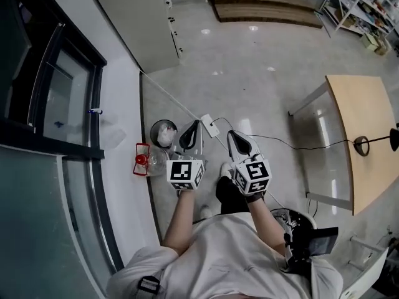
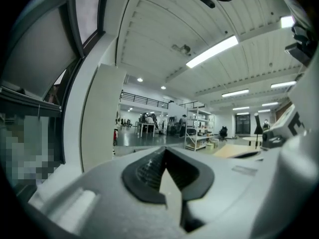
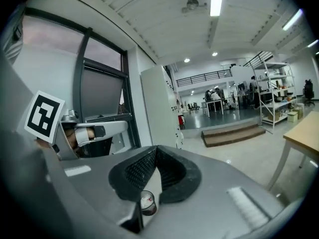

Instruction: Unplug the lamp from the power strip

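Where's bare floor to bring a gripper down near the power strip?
Free: the floor beyond the power strip up to the wooden platform, and right of it toward the table, save the black cord. Crowded: left of the strip, by the bin and red object.

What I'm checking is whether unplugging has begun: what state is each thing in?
Left gripper: fingers shut, empty.
Right gripper: fingers shut, empty.
Lamp: upright on the table, cord running toward the power strip.
Power strip: on the floor, untouched, cord apparently still plugged in.
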Action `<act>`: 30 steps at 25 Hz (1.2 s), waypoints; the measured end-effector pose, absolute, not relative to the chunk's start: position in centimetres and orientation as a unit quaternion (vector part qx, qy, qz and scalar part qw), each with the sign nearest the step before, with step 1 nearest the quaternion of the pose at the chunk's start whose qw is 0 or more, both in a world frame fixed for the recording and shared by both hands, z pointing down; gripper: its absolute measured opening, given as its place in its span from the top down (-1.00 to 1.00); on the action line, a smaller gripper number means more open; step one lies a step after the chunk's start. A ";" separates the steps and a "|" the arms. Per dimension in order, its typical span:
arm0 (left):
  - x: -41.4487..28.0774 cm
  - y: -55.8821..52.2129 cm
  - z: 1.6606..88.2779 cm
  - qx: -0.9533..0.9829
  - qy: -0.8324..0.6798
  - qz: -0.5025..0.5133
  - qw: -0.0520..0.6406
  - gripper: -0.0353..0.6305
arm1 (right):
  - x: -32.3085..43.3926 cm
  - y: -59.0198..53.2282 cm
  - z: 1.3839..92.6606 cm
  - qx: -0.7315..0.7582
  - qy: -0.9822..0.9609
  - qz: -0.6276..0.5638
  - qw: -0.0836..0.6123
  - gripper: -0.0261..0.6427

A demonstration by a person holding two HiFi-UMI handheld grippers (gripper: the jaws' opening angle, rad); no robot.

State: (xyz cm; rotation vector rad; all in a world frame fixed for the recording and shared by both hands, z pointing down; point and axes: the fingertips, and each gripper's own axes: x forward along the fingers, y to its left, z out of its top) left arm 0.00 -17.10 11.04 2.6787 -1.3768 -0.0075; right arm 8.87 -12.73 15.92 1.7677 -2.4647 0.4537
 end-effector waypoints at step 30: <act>3.6 -37.3 61.6 0.851 -0.436 0.146 0.253 0.90 | 11.3 -34.9 60.8 0.485 -0.812 0.285 0.156 0.90</act>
